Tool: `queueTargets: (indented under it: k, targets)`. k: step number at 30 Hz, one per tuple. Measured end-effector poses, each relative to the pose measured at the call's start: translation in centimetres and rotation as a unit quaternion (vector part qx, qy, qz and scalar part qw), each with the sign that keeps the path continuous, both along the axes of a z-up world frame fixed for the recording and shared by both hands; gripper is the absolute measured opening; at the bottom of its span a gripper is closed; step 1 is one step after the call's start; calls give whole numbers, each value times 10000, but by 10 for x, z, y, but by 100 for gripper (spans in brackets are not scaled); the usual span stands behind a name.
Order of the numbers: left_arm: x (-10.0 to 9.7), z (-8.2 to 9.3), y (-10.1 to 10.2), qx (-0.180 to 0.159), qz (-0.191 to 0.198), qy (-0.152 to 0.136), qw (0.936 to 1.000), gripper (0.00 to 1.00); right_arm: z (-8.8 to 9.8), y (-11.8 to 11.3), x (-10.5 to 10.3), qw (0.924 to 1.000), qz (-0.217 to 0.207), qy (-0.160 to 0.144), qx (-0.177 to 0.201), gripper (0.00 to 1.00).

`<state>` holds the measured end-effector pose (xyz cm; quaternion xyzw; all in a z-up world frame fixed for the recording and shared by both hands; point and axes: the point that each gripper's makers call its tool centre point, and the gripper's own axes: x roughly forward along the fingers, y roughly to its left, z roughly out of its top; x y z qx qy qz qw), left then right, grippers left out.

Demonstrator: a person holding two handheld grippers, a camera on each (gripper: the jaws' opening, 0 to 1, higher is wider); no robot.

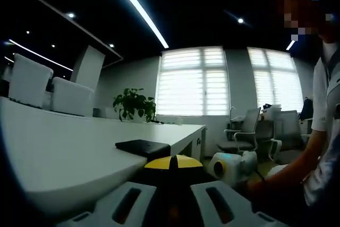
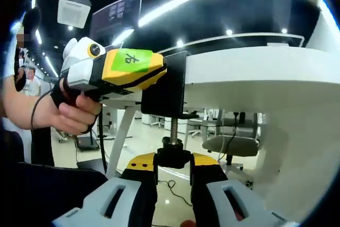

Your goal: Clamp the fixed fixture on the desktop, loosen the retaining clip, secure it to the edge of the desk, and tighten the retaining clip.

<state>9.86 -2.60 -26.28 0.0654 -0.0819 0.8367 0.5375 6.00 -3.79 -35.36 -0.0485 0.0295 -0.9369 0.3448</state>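
Observation:
The black clamp fixture (image 2: 169,86) sits over the edge of the white desk (image 2: 255,73). Its threaded screw (image 2: 173,126) hangs below the desktop and ends in a black knob (image 2: 172,157). My right gripper (image 2: 172,164) is under the desk, its jaws shut on that knob. My left gripper (image 2: 159,73), yellow with a green label, grips the fixture's upper part from the left, held by a hand (image 2: 71,112). In the left gripper view, my left gripper (image 1: 172,166) has its yellow tips together at the desk (image 1: 64,152) edge. The fixture's flat black top (image 1: 142,148) lies on the desktop.
A person (image 1: 324,131) stands at the right, holding the right gripper's white body (image 1: 234,166). Office chairs (image 1: 249,128) stand by the windows, and a potted plant (image 1: 134,103) sits beyond the desk. White chair backs (image 1: 48,89) line the desk's far side. A desk leg (image 2: 121,131) stands left of the screw.

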Motion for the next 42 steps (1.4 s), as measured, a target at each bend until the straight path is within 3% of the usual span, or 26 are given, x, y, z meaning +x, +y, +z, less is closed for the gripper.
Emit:
queueTargets:
  k: [2,6,8,13,17,19,21,27,36,42]
  targets:
    - [0,0,0,-12,-1,8,10000,1,-3,6,3,9989,-306,-235,-247,24]
    - [-1,0,-1,-7,-2,33,10000,1,-11,23,11,9918,-1171,-285,-413,32]
    - [0,0,0,8,5,20,10000,1,-11,17,15,9903,-1199,-392,-589,33]
    - [1,0,2,-23,7,40,10000,1,-7,6,9,9886,-1395,-316,-476,33]
    - [0,-4,15,-644,-8,-4,9979,1,-6,-1,2,9880,-1440,-349,-433,35]
    - [2,-1,23,-672,-31,10,9977,1,-5,1,2,9879,-1452,-300,-460,40]
    - [1,-3,25,-712,-35,-15,9975,1,-5,7,1,9864,-1541,-240,-513,38]
    - [0,-4,22,-441,-31,-17,9990,1,-3,14,-1,9855,-1637,-168,-421,32]
    - [-2,-2,17,-112,-23,-1,9999,1,-5,11,-4,9844,-1755,84,129,31]
    - [-3,-10,19,-226,-28,-52,9997,1,-7,18,-8,9808,-1935,34,220,25]
